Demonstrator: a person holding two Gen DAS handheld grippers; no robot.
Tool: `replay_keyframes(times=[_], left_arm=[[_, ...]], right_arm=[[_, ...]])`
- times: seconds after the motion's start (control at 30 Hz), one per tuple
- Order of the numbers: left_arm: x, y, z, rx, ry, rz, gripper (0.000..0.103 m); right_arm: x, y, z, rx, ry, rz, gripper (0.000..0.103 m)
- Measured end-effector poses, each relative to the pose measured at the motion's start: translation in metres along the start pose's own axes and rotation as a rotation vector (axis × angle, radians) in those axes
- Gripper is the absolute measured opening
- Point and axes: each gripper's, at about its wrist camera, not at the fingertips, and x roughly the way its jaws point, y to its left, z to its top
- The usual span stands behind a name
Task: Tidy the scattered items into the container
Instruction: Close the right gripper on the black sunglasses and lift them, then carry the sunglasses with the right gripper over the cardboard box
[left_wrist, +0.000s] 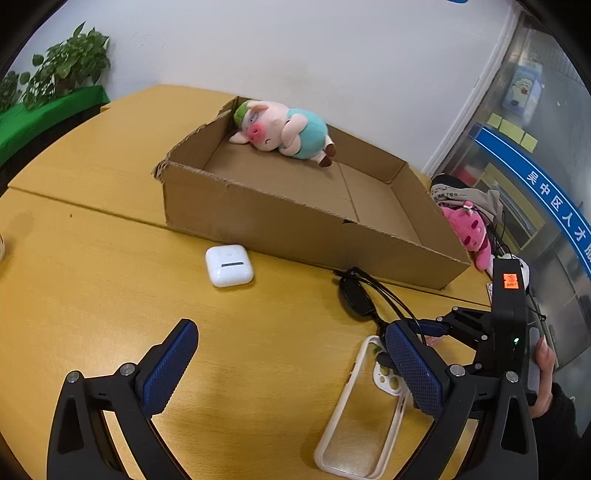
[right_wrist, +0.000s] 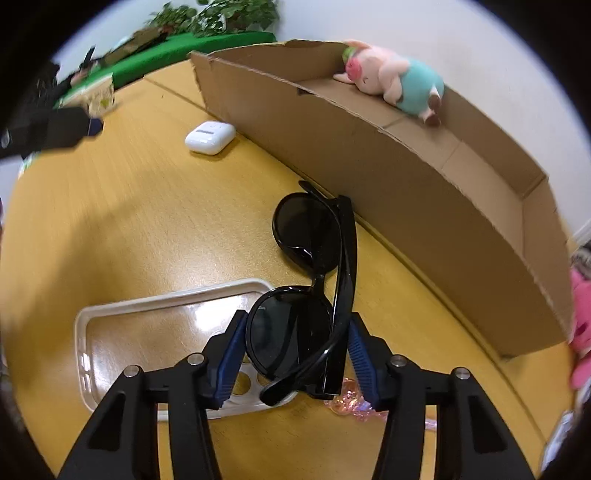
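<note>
A low cardboard box (left_wrist: 258, 218) (right_wrist: 388, 162) stands on the yellow table with a plush pig (left_wrist: 284, 133) (right_wrist: 395, 79) lying inside at its far end. My right gripper (right_wrist: 295, 354) is shut on folded black sunglasses (right_wrist: 314, 266), held above the table in front of the box; they also show in the left wrist view (left_wrist: 356, 295). A clear phone case (left_wrist: 354, 413) (right_wrist: 147, 332) lies beneath. A white earbud case (left_wrist: 229, 265) (right_wrist: 209, 137) lies near the box's front wall. My left gripper (left_wrist: 291, 369) is open and empty, above the table short of the earbud case.
A pink plush toy (left_wrist: 471, 230) and bags lie past the box's right end. A shiny pink wrapper (right_wrist: 349, 400) lies by the phone case. Potted plants (left_wrist: 70, 62) on a green ledge stand at the far left. The right gripper's body (left_wrist: 506, 332) is beside my left finger.
</note>
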Motion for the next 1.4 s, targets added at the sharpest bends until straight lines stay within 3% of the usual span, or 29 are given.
replay_keyframes(times=[0.2,0.47,0.6,0.7,0.77,0.87,0.9,0.93,1.0,1.27,1.4], left_arm=[[0.017,-0.003,0.004,0.01,0.046,-0.025,0.103],[0.086,-0.037,0.017,-0.003,0.242,-0.19,0.103],[0.128,-0.071,0.022,0.015,0.344,-0.263,0.103],[0.151,-0.092,0.02,0.023,0.413,-0.235,0.102],[0.158,-0.109,0.019,0.068,0.426,-0.198,0.101],[0.163,-0.127,0.016,0.134,0.44,-0.133,0.09],[0.163,-0.132,0.015,0.155,0.442,-0.098,0.077],[0.164,-0.133,0.016,0.157,0.443,-0.077,0.054],[0.166,-0.129,0.019,0.12,0.457,-0.053,0.037],[0.146,-0.118,0.021,0.056,0.425,-0.015,0.026],[0.134,-0.115,0.025,0.051,0.386,0.05,0.026]], right_arm=[[0.002,-0.023,-0.006,0.173,-0.013,0.152,0.051],[0.004,-0.073,-0.041,0.574,-0.095,0.487,0.051],[0.003,-0.085,-0.053,0.656,-0.117,0.606,0.051],[0.002,-0.088,-0.06,0.665,-0.126,0.65,0.051],[0.001,-0.087,-0.061,0.657,-0.122,0.654,0.051],[-0.002,-0.084,-0.061,0.619,-0.108,0.642,0.051],[-0.002,-0.081,-0.06,0.602,-0.105,0.632,0.051],[-0.004,-0.077,-0.06,0.582,-0.102,0.618,0.051],[-0.006,-0.067,-0.056,0.533,-0.097,0.579,0.051],[-0.008,-0.041,-0.049,0.485,-0.096,0.536,0.053],[-0.021,-0.022,-0.043,0.436,-0.098,0.358,0.07]])
